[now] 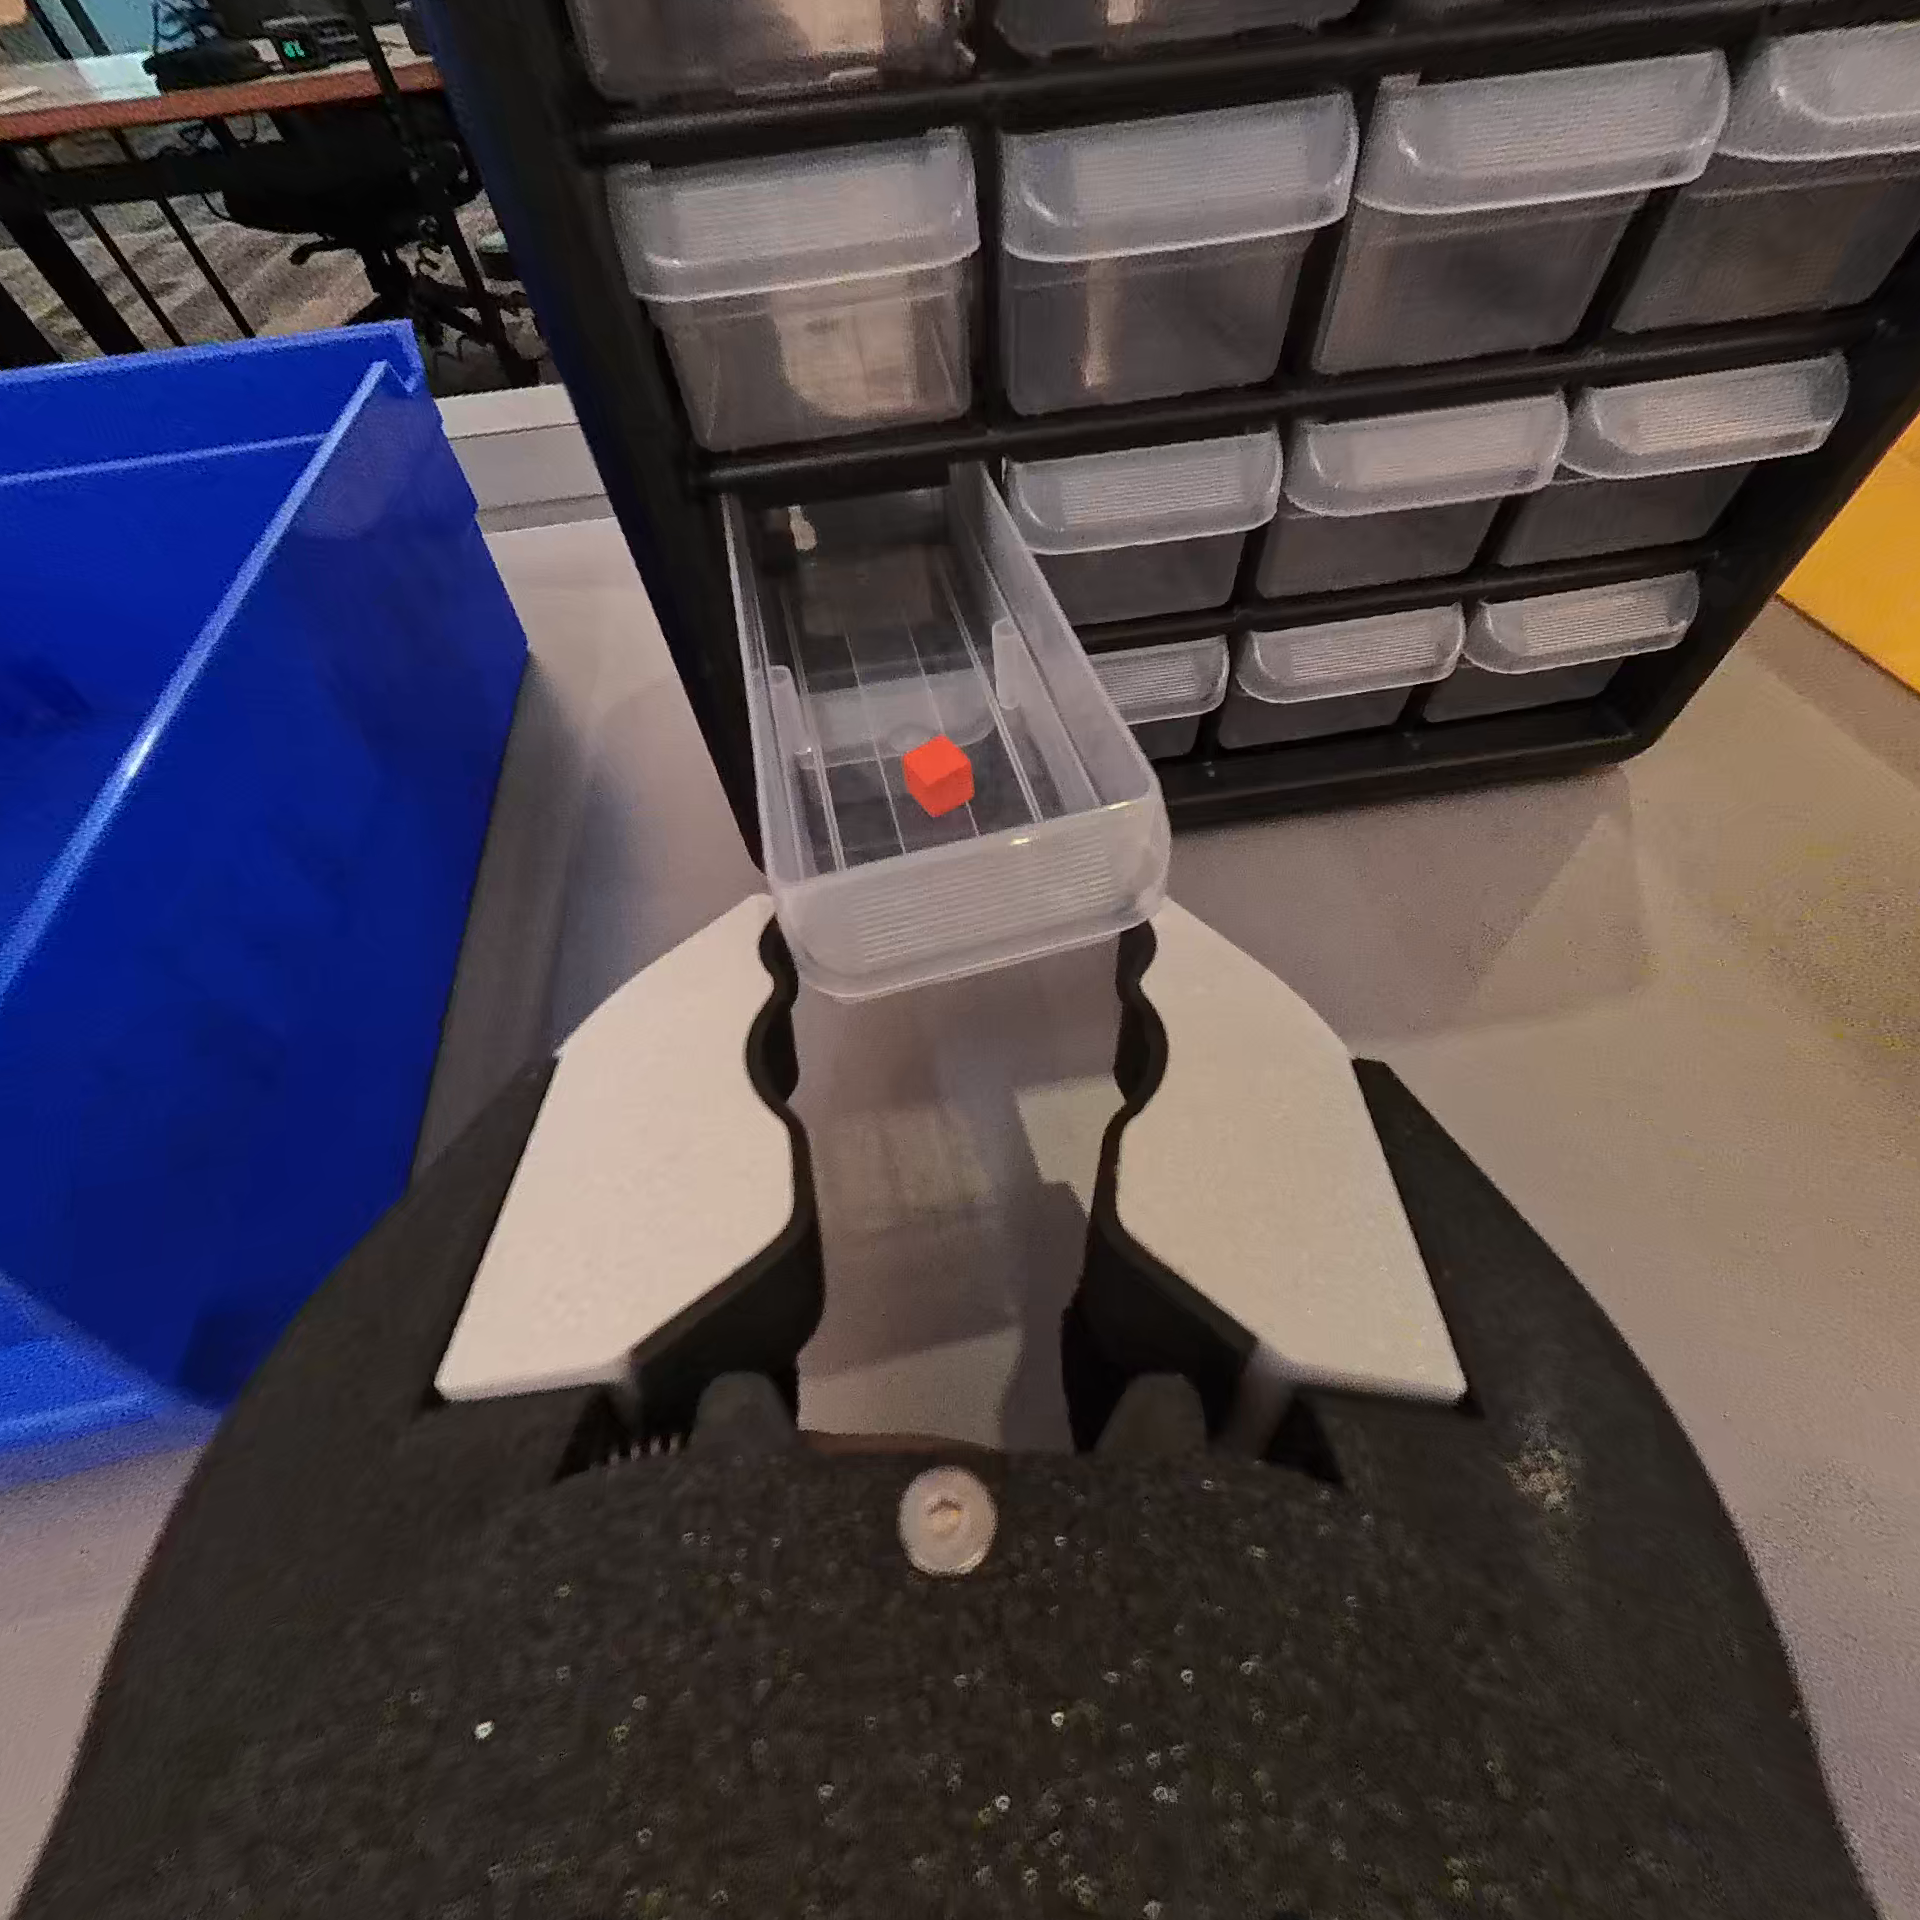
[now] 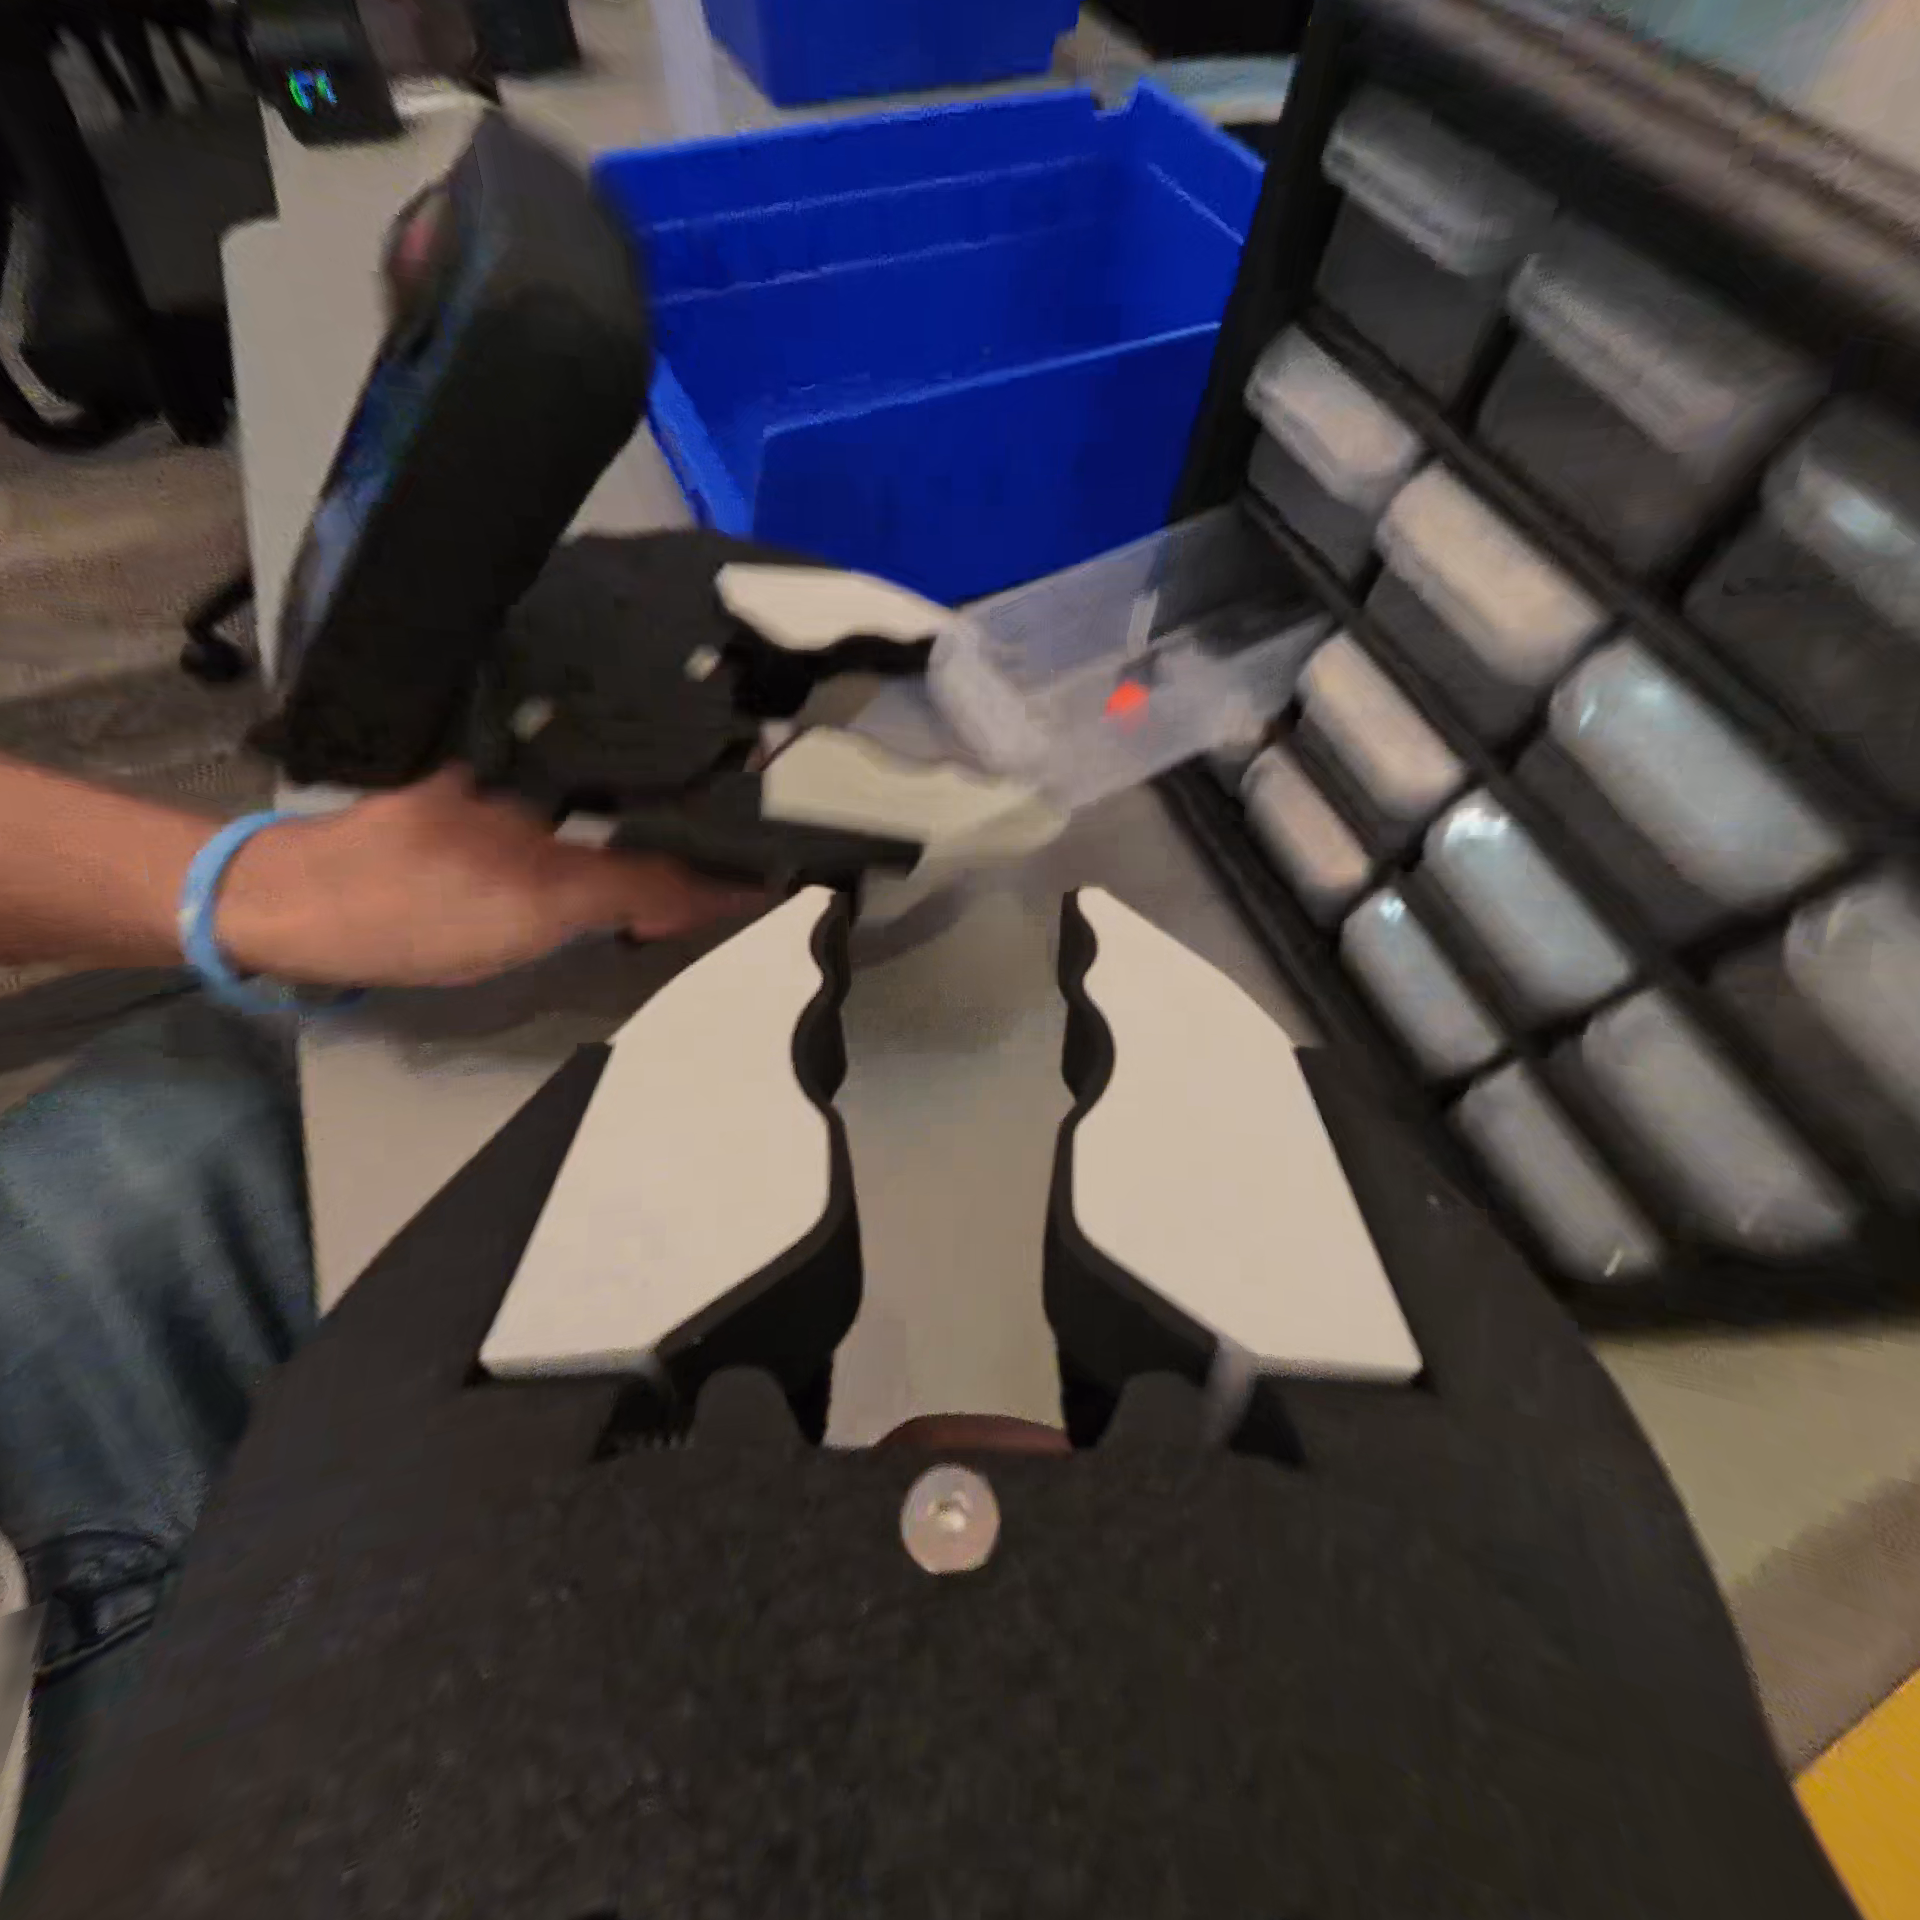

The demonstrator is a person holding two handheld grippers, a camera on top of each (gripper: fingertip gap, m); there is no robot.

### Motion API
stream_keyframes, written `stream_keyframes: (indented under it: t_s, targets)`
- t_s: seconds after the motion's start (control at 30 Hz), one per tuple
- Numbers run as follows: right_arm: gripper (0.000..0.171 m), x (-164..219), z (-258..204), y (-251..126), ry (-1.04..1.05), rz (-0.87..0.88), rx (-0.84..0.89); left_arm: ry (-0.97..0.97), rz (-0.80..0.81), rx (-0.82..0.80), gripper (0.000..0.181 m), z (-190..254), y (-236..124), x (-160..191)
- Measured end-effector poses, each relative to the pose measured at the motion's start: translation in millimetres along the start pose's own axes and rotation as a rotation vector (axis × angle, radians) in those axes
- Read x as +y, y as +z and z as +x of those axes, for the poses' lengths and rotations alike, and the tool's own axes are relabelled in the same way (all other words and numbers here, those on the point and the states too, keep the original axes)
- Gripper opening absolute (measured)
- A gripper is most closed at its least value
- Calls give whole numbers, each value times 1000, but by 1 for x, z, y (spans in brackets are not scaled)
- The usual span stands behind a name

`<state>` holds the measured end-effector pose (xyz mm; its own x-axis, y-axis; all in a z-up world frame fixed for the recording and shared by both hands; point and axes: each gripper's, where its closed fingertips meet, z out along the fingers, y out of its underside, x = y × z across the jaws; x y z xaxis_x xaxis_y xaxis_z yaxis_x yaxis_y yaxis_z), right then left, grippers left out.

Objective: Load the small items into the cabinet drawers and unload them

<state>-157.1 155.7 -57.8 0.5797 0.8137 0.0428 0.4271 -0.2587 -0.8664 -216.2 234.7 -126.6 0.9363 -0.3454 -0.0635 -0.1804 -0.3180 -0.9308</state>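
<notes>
A black cabinet (image 1: 1299, 410) of clear drawers stands on the grey table. One lower-left clear drawer (image 1: 966, 914) is pulled out, with a small red cube (image 1: 937, 774) on its floor near the front. My left gripper (image 1: 954, 935) is open, its fingertips either side of the drawer's front, just below it. The blurred right wrist view shows the same drawer (image 2: 1091, 665), cube (image 2: 1127, 698) and left gripper (image 2: 914, 707) at the cabinet (image 2: 1278, 312). My right gripper (image 2: 956, 904) is open and empty over the table, short of the drawer.
A large blue bin (image 1: 208, 727) stands left of the cabinet; it also shows in the right wrist view (image 2: 935, 312). A person's hand (image 2: 416, 883) with a blue wristband holds the left gripper. A yellow surface (image 1: 1860, 561) lies right of the cabinet. Between my left fingertips and the cabinet (image 2: 1278, 312) there is roughly 11 cm.
</notes>
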Motion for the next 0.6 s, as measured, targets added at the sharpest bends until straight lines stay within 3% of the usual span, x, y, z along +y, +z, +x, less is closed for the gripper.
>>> stream_keyframes:
  t_s: [0.23,0.37,0.6]
  targets:
    - [26,-31,39,93,-52,-458,-61,-6,9,7,59,0,1,1]
    - [32,-17,40,113,-135,-710,-53,-6,8,10,59,-2,0,2]
    - [32,-2,51,132,-192,-938,-5,4,-1,8,59,-3,-3,5]
